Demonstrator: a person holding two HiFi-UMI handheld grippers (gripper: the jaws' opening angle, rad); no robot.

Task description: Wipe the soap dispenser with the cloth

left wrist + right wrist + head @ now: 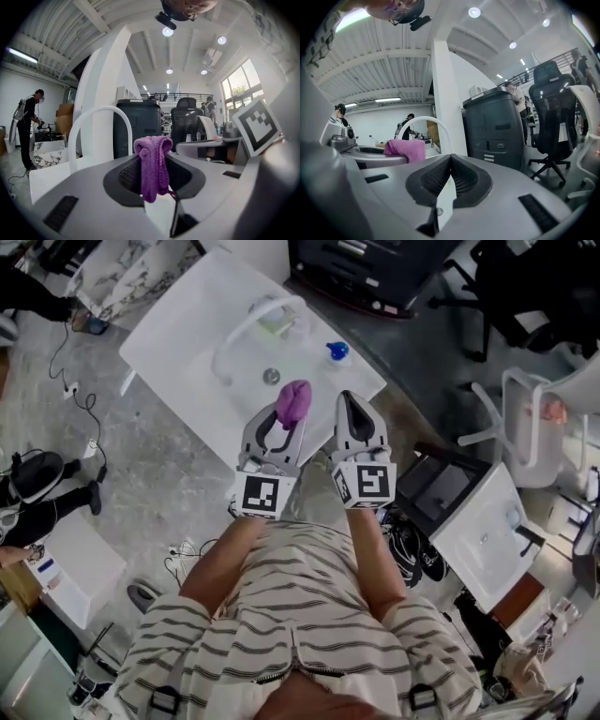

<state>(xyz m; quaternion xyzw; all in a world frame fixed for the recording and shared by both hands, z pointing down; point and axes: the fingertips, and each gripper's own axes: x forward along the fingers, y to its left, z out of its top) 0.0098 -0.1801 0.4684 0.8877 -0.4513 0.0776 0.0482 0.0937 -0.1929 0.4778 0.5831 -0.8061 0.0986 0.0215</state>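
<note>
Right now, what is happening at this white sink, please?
A person in a striped shirt holds a gripper in each hand over a white sink. The left gripper is clamped on a purple cloth; the right gripper is shut and empty. A small blue-topped item, possibly the soap dispenser, stands at the sink's far edge near the arched tap; the cloth is not touching it.

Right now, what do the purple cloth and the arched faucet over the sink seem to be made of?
Cloth: soft looped fabric, likely microfibre or terry. It is matte with a fuzzy nap, and it folds limply.
Faucet: a smooth white tube with an even sheen and no visible seams. It could be painted metal or plastic; the look can't settle which.
</note>
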